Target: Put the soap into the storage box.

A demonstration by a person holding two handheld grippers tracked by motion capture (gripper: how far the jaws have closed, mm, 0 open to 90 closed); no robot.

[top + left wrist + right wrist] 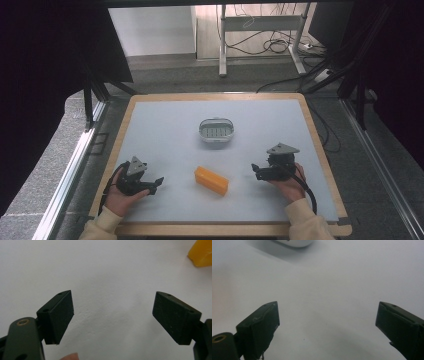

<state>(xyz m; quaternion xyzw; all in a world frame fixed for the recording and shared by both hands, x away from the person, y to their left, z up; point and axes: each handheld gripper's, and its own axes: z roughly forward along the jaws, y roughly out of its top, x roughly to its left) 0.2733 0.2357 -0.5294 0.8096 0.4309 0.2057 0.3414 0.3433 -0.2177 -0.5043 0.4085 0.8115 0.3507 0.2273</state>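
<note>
The left gripper (pixel 157 183) is resting low on the pale mat (pixel 165 125) at about eight o'clock, cradled in the person's left hand (pixel 119 192), and its jaws are standing wide apart with nothing between them; in the left gripper view they are framing bare mat, with a corner of the orange block (pixel 202 253) showing toward one o'clock. In the high view the orange block (pixel 212 180) is lying flat and slightly skewed just below the mat's centre, roughly at six o'clock, well apart from either tool. Straight up from it, toward twelve o'clock, the small oval basket (pixel 217 131) is sitting upright and looks empty. At four o'clock the right gripper (pixel 255 170) is pointing inward toward the block, held by the right hand (pixel 290 186), and its jaws are likewise gaping and holding nothing; the right gripper view is catching the pale edge of the basket (pixel 294 242) at its top.

Judging from this, the work is sitting at its opening step: both tools are poised beside the block and no grasp is made yet. The next move probably calls for one gripper to be travelling in over the block, lining its jaws across the narrow sides, closing, and then carrying it up toward the basket.
</note>
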